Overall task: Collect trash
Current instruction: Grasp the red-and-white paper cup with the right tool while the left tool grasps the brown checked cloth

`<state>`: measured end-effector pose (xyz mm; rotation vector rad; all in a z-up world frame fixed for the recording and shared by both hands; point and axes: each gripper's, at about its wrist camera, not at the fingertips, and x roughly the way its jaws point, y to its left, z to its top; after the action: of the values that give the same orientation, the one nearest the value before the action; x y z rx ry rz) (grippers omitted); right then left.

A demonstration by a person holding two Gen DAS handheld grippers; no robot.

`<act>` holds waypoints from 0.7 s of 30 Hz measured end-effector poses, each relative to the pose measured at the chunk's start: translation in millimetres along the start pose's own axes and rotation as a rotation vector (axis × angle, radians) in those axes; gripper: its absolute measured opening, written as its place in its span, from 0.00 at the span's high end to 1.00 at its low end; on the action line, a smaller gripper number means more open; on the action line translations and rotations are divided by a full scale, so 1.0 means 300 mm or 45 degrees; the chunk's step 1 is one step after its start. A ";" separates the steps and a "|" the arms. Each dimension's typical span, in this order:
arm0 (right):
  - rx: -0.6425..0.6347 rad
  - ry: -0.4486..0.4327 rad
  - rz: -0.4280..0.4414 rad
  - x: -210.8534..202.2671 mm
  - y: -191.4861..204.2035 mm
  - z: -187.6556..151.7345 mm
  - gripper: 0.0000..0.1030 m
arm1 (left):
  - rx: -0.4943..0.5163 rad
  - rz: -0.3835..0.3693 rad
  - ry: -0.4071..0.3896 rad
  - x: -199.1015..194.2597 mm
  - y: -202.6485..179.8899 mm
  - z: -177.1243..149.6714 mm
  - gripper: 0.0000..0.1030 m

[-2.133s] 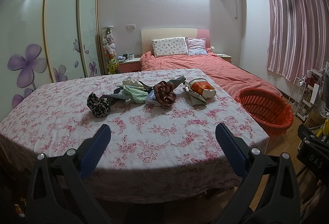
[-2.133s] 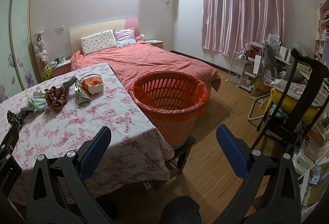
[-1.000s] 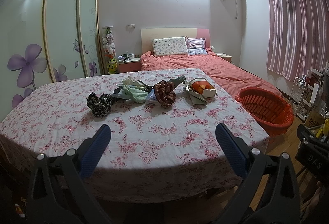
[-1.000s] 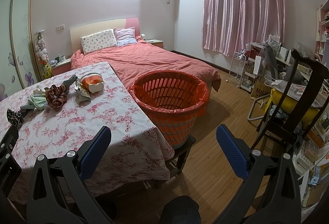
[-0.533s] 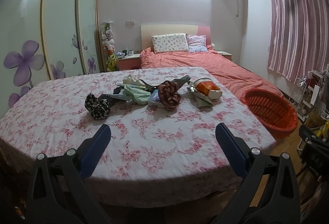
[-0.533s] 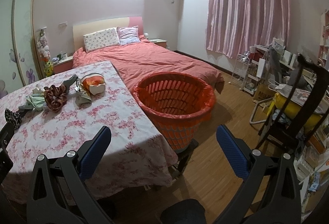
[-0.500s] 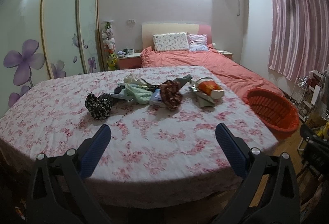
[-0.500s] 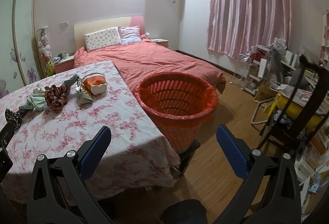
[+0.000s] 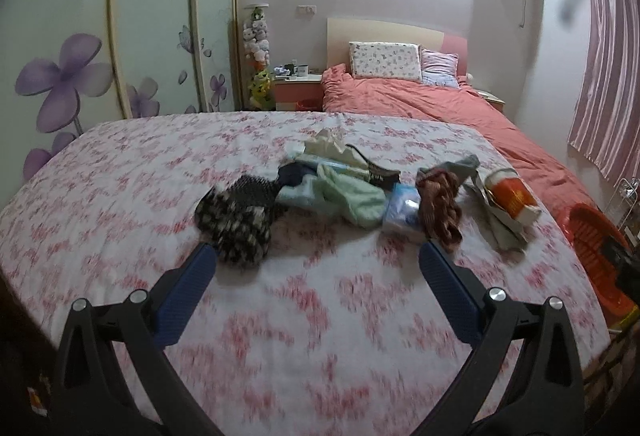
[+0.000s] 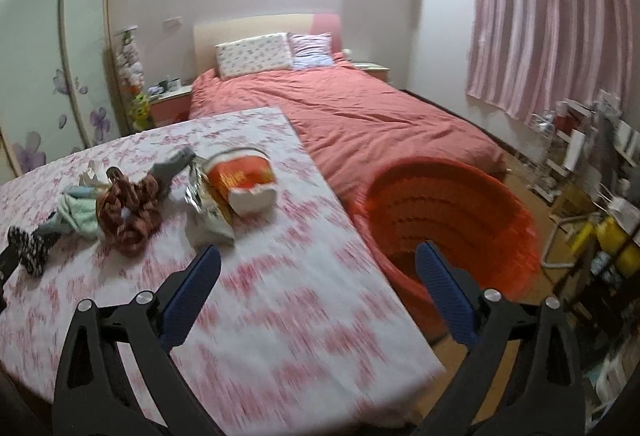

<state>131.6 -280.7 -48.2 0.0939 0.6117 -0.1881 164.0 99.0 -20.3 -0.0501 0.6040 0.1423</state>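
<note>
**Both grippers over the littered surface, basket at its side**

The orange slatted plastic basket (image 10: 452, 220) stood on the floor just beside the surface's right edge; its inside looked bare, though blur hid the bottom. On the pink floral-clothed surface (image 9: 320, 316) lay a loose row of litter — a red-and-white paper food tub (image 10: 244, 179) tipped on its side, mouth toward the camera, its long axis running away toward the bed, with crumpled silver wrappers (image 10: 208, 211) touching it. Left of it sat a brown knotted cloth (image 9: 440, 207), a pale green rag (image 9: 352, 195) and a black-and-white patterned bundle (image 9: 236, 228).

The left gripper (image 9: 316, 260) held its blue fingers wide apart, nothing between them. The right gripper (image 10: 316, 260) was closing slightly — fingers wide apart and empty.
</note>
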 end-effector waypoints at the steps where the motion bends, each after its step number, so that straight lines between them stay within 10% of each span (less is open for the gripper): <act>1: 0.003 0.018 0.023 0.033 0.009 0.021 0.09 | 0.013 -0.013 -0.003 0.020 -0.006 0.014 0.03; 18: -0.097 0.253 0.151 0.376 0.126 0.130 0.12 | 0.114 -0.246 0.078 0.271 -0.172 0.140 0.11; 21: -0.131 0.298 0.157 0.404 0.137 0.114 0.27 | 0.124 -0.273 0.099 0.298 -0.201 0.140 0.15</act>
<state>256.2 -263.1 -89.1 0.0544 0.8450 -0.0257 269.1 53.6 -36.3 -0.0261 0.6782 -0.0974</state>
